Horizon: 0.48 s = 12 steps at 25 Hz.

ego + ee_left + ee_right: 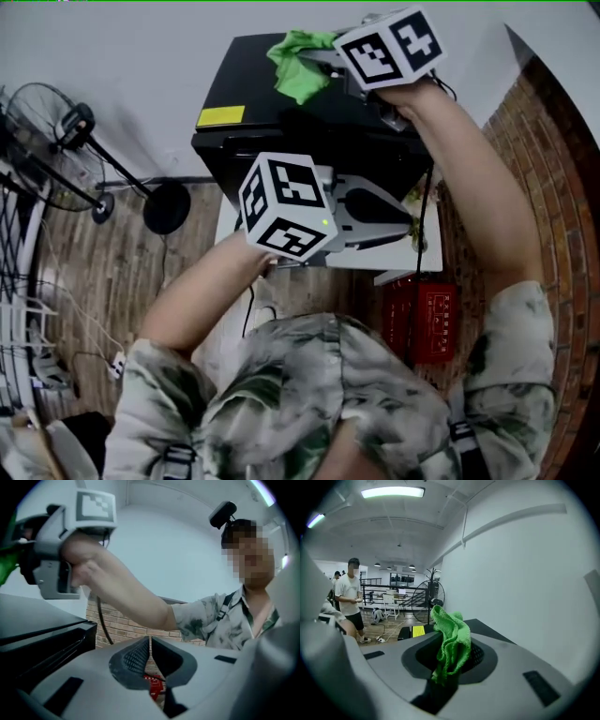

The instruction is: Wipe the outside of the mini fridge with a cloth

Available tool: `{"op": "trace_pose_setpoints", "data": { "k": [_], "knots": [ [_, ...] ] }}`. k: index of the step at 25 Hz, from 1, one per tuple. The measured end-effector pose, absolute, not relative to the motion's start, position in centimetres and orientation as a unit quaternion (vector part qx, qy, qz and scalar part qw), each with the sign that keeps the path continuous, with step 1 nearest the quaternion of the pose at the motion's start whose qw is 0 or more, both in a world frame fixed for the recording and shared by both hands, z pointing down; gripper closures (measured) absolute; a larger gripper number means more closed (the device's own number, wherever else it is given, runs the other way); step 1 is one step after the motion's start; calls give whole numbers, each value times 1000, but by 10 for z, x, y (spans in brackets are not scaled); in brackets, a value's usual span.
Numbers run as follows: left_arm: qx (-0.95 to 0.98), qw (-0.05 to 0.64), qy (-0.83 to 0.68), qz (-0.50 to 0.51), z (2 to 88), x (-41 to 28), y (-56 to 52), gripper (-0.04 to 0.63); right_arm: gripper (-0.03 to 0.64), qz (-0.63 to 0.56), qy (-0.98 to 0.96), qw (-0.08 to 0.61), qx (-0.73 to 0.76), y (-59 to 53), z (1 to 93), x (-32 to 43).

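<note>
Overhead: the right gripper [319, 64] holds a green cloth [298, 66] above the far top of the black mini fridge [281, 136].
Right fingers [483, 654]: pinching the bunched cloth.
Left gripper [405, 225]: near side of the fridge, fingers [133, 660] pressed together on nothing.
Writing: yellow label [221, 116] on the fridge top, print unreadable.
Right gripper view only: a bystander [349, 597] on the far floor.
</note>
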<state>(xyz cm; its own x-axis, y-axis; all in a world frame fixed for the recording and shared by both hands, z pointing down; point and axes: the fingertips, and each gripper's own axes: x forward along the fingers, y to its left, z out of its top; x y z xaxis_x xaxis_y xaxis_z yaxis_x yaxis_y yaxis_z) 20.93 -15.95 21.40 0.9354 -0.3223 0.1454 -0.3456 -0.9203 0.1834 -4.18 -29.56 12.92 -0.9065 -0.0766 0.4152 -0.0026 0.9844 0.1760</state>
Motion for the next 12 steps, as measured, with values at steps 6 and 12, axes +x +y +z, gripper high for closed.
{"op": "trace_pose_setpoints", "data": {
  "k": [6,12],
  "knots": [
    [979,101,-166,60,208,175,-144,566,523,-51,-966,254,-20,-261,157,-143],
    [980,104,-158,66,213,155,-136,566,523,-77,-954,290,6,-281,183,-146]
  ]
}}
